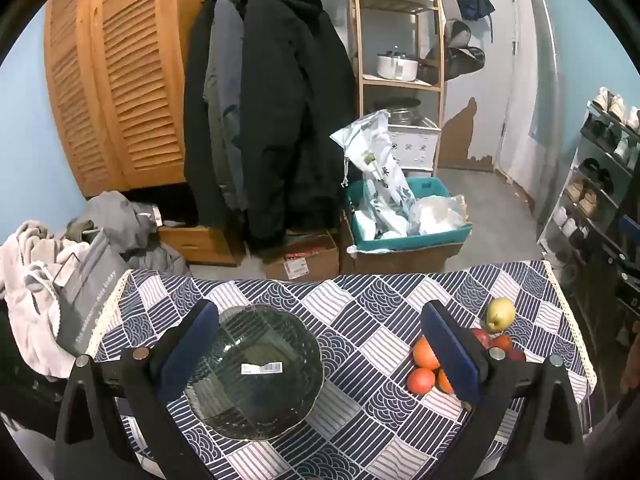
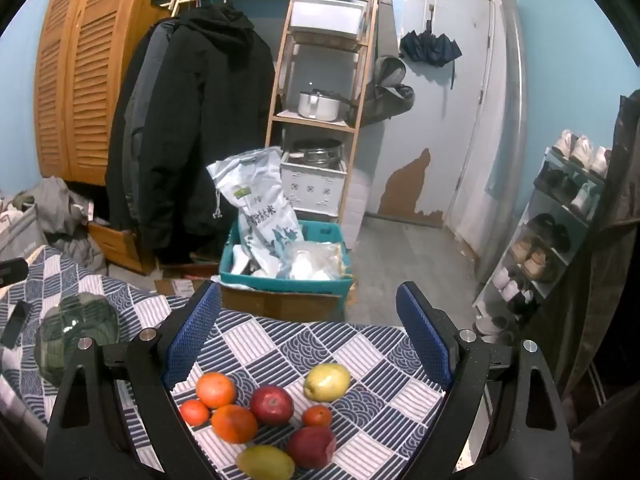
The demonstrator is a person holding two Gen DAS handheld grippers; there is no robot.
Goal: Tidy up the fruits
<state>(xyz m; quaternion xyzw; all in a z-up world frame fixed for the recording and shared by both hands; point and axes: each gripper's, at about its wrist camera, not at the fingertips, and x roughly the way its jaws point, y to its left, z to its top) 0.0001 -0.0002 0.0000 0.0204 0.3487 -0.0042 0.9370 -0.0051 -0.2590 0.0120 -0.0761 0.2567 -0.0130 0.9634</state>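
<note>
A clear ribbed glass bowl (image 1: 256, 372) with a barcode sticker stands empty on the blue-and-white patterned tablecloth (image 1: 360, 312). It sits just inside the left finger of my open left gripper (image 1: 320, 312). To the right lie a yellow-green pear (image 1: 500, 314), oranges (image 1: 426, 354) and a red apple (image 1: 482, 336), partly hidden behind that gripper's right finger. In the right wrist view my open right gripper (image 2: 310, 296) hovers over the fruit pile: oranges (image 2: 216, 390), two red apples (image 2: 272, 404), the pear (image 2: 326, 382) and a greenish-yellow fruit (image 2: 264, 462). The bowl (image 2: 76, 332) is at far left.
Beyond the table's far edge (image 1: 320, 278) stand cardboard boxes and a teal bin (image 1: 404, 240) with bags. Dark coats (image 1: 272, 120) hang behind, laundry (image 1: 40, 280) is piled at left, and a shoe rack (image 1: 600, 184) stands at right.
</note>
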